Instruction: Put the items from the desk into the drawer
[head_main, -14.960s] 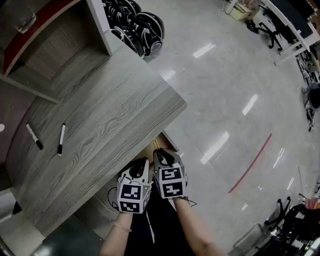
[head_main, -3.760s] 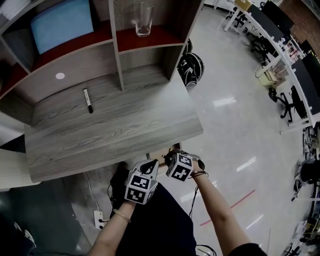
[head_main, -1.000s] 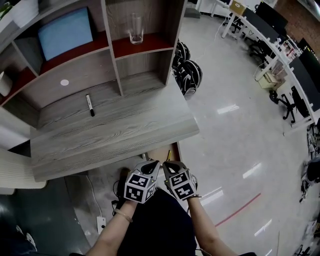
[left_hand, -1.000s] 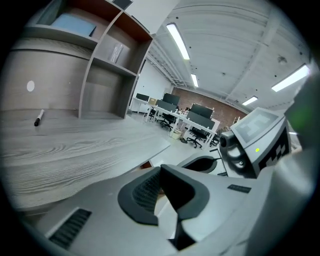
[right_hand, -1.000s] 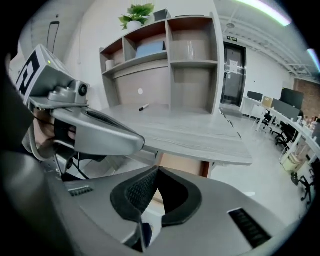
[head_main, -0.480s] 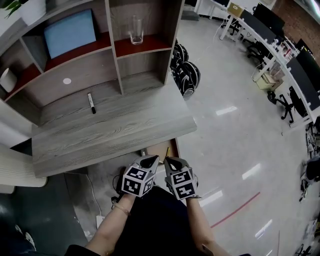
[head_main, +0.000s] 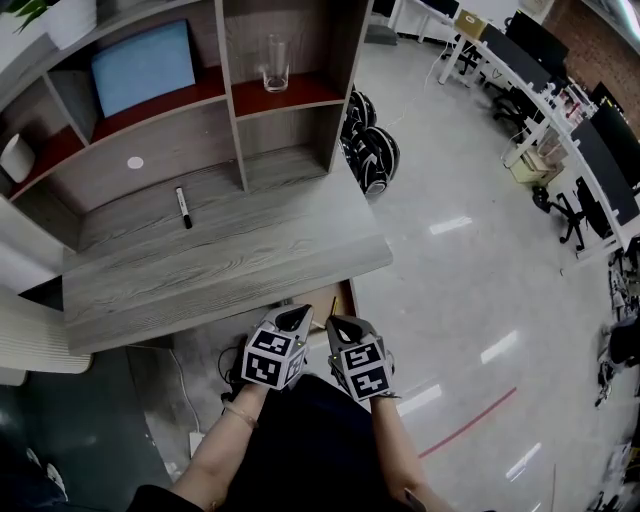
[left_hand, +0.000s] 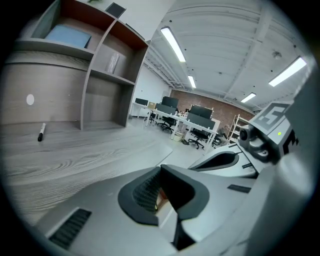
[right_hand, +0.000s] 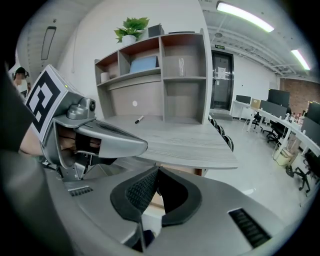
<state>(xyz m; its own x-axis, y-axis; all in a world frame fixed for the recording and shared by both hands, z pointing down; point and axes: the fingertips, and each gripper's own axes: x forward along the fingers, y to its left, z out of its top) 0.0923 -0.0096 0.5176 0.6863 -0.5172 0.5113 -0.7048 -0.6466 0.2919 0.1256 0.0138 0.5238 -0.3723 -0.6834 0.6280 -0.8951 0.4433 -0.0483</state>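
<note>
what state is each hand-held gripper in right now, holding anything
left hand-held gripper: closed, holding nothing
right hand-held gripper: closed, holding nothing

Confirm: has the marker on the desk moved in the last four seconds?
No. The marker lies where it did, just below-right of the white dot on the back panel, left of the shelf divider.

A grey wood-grain desk (head_main: 250, 250) carries one black marker (head_main: 184, 208) near its back

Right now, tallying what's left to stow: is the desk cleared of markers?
No, one black marker lies on the desk.
</note>
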